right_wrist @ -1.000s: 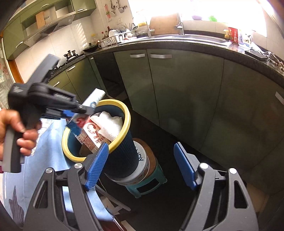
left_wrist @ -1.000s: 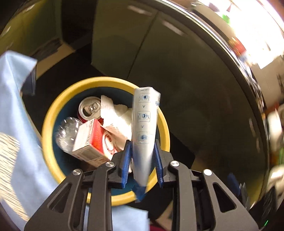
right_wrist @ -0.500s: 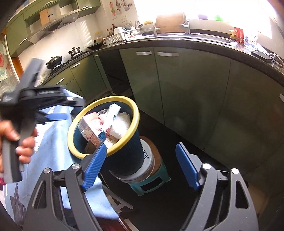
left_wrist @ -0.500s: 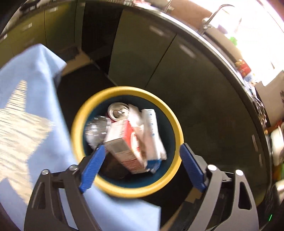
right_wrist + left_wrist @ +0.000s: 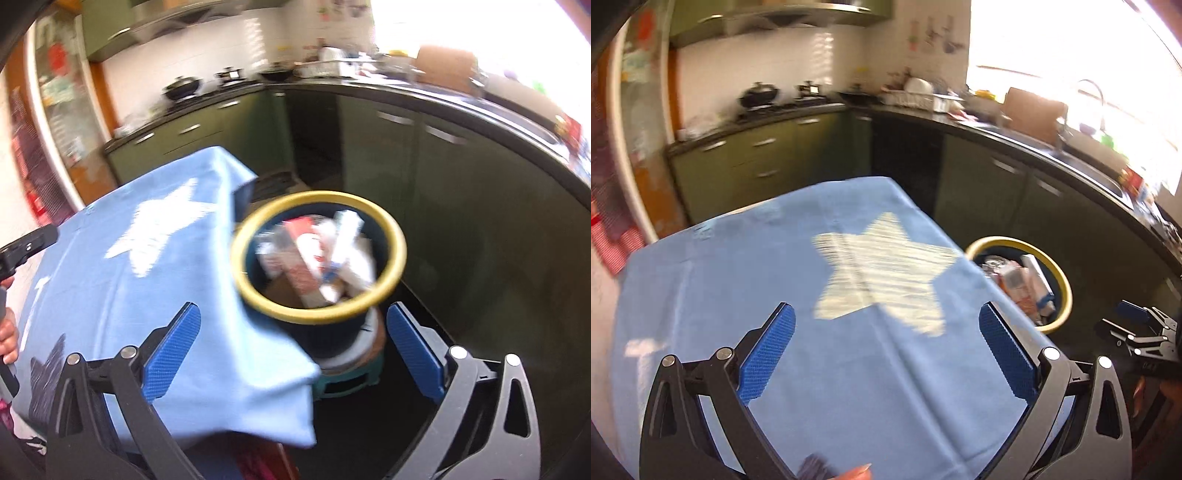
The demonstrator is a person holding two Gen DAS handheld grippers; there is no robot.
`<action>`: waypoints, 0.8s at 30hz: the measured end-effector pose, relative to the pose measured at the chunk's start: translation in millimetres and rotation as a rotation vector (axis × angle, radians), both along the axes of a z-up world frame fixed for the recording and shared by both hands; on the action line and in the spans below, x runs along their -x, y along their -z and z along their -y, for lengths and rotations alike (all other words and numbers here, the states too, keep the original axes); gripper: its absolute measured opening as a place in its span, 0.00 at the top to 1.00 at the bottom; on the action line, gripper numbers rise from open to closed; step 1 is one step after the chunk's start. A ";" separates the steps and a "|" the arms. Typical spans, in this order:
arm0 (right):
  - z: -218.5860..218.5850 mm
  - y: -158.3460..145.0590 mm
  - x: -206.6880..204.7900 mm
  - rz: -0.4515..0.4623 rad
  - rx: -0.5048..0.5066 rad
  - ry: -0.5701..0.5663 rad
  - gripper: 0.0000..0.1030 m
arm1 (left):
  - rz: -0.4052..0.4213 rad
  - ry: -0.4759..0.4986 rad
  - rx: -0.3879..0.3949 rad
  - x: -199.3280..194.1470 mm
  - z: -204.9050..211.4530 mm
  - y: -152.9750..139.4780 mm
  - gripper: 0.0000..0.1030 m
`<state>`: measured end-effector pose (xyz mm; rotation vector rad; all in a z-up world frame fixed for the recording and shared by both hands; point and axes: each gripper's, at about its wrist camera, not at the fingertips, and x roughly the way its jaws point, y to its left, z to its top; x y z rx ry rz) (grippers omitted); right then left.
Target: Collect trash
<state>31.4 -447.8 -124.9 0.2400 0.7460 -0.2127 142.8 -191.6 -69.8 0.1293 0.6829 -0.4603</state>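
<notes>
Trash sits inside the bin [image 5: 319, 254], a dark tub with a yellow rim, just off the right edge of the desk [image 5: 775, 266]. Contents visible in the right wrist view: a red-and-white carton [image 5: 303, 258] lying slantwise, a long white packet [image 5: 341, 236] with a blue end beside it, and crumpled white paper [image 5: 360, 266]; all motion-blurred, finer detail unreadable. The bin stands on a round white container, which rests on a small green stool [image 5: 347, 376] on the dark floor. The desk is covered by a light blue cloth with a pale star print [image 5: 882, 273]; the cloth's corner hangs down beside the bin. Left gripper [image 5: 886, 354] hangs above the cloth, jaws opening and spread wide, nothing between the blue pads. Right gripper [image 5: 291, 350] points toward the bin and the cloth corner, jaws opening, wide apart, nothing held. Behind: green kitchen cabinets [image 5: 757, 155] under a dark counter, with a pot [image 5: 759, 94] on the stove and a bright window at right.
</notes>
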 end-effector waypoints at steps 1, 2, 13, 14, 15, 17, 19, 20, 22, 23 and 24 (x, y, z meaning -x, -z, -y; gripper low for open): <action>-9.1 -3.3 -4.1 0.003 0.015 -0.023 0.07 | 0.010 -0.040 0.011 5.7 -20.1 -2.2 0.05; -18.8 -6.6 -8.5 0.006 0.029 -0.047 0.07 | 0.017 -0.079 0.017 11.3 -38.7 -3.6 0.05; -90.8 -53.8 -7.8 0.107 0.142 -0.163 0.07 | 0.165 -0.364 0.063 77.5 -176.8 -34.1 0.05; -93.9 -58.4 -3.8 0.117 0.147 -0.163 0.07 | 0.172 -0.366 0.072 82.0 -181.1 -37.1 0.05; -97.7 -63.9 1.6 0.128 0.154 -0.161 0.07 | 0.180 -0.360 0.081 86.4 -184.3 -40.2 0.05; -103.1 -72.8 10.7 0.148 0.168 -0.156 0.06 | 0.195 -0.340 0.086 94.5 -188.0 -45.4 0.05; -108.6 -82.3 23.2 0.169 0.182 -0.151 0.06 | 0.214 -0.325 0.096 104.9 -192.2 -51.0 0.05; -111.6 -86.2 29.4 0.179 0.191 -0.149 0.06 | 0.219 -0.321 0.100 110.5 -195.8 -54.5 0.05; -116.7 -92.8 38.4 0.193 0.205 -0.148 0.06 | 0.228 -0.306 0.112 120.7 -197.3 -58.8 0.05; -119.3 -96.0 43.9 0.202 0.211 -0.147 0.06 | 0.232 -0.299 0.119 126.9 -198.7 -60.5 0.05; -121.1 -98.1 47.5 0.208 0.216 -0.144 0.06 | 0.237 -0.295 0.123 133.0 -200.1 -61.8 0.05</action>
